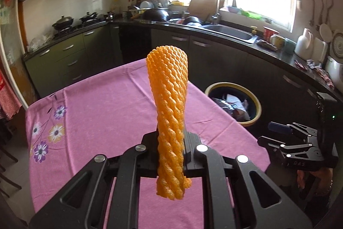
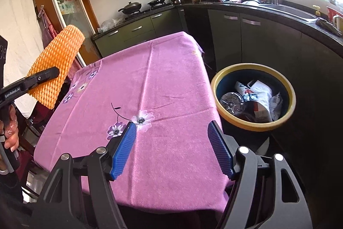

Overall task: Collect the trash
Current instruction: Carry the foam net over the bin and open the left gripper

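While the orange foam net sleeve (image 1: 169, 121) stands clamped between the closed jaws of the left gripper (image 1: 170, 156), raised clear above the pink flowered tablecloth (image 1: 103, 113), the step in hand reads as carriage of a collected item toward disposal; sleeve: tubular mesh, twisted and pinched narrow at the grip, flaring wider toward its free upper end, a short tail hanging below the jaws; right gripper (image 2: 174, 149): blue-padded jaws held wide apart, nothing between them, poised over the near edge of the table; waste bin (image 2: 254, 97): dark tub with yellow rim, standing on the floor just beside the table's right side, already holding crumpled wrappers and a clear plastic container; table surface: no further litter visible on the cloth in either view; next move, as judged: swing the left gripper rightward across the table until the sleeve hangs over the bin mouth, then part the jaws, the light foam likely to cling or drift, so a low release seems prudent; left wrist view alone: the grip seen along the fingers, and the right gripper from outside at the right edge; right wrist view alone: the bin's contents in detail, the sleeve in side profile, and a hand (image 2: 9, 132) on the left handle.
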The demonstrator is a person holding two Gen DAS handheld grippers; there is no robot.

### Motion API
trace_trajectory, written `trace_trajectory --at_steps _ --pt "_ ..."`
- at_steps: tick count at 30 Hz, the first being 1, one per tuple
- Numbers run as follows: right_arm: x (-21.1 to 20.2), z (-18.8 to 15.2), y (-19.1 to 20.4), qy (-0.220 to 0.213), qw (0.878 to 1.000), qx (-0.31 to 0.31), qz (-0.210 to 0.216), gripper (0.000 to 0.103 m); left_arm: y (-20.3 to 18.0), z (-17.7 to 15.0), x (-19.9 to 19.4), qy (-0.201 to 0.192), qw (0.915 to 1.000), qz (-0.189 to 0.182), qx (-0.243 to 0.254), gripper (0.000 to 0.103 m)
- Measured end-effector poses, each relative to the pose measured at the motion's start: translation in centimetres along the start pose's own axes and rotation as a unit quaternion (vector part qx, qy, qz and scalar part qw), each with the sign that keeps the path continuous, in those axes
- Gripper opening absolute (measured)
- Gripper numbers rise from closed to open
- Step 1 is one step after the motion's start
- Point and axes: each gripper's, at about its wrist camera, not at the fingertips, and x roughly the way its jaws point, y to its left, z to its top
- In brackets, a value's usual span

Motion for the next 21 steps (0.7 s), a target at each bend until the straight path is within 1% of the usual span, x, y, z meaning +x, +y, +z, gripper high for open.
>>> trace_trajectory --at_steps 4,6,9,13,16,19,21 --pt "-2.3 -0.9 -3.0 -0.014 0.999 0.031 -0.021 0.07 -4.4 2.3 3.6 0.023 0.9977 -0.055 0.033 0.013" --pt "-3.4 -1.3 -4.8 -0.023 0.998 0.051 -0.033 0.072 -6.4 3.5 6.3 0.043 0.9947 -0.085 0.041 0.013" --pt "-4.5 -1.9 -7.2 -0.032 0.995 0.077 -0.045 0.073 -9.6 5.1 10.8 0.076 0.9893 -0.113 0.052 0.013" --pt "-5.2 -2.7 -10.0 -0.034 0.992 0.106 -0.055 0.073 -13.7 6.3 17.1 0.111 0.9829 -0.13 0.069 0.013" --pt "-5.6 -3.4 -11.8 -0.034 0.99 0.125 -0.061 0.073 -16.4 6.7 21.9 0.14 0.9786 -0.128 0.08 0.013" --pt "-5.8 -4.0 -13.3 -0.035 0.987 0.142 -0.065 0.073 -18.2 6.8 25.8 0.163 0.9754 -0.125 0.08 0.013" --pt "-5.9 -4.2 -14.1 -0.033 0.986 0.151 -0.068 0.073 -19.0 6.9 28.3 0.181 0.972 -0.131 0.073 0.016"
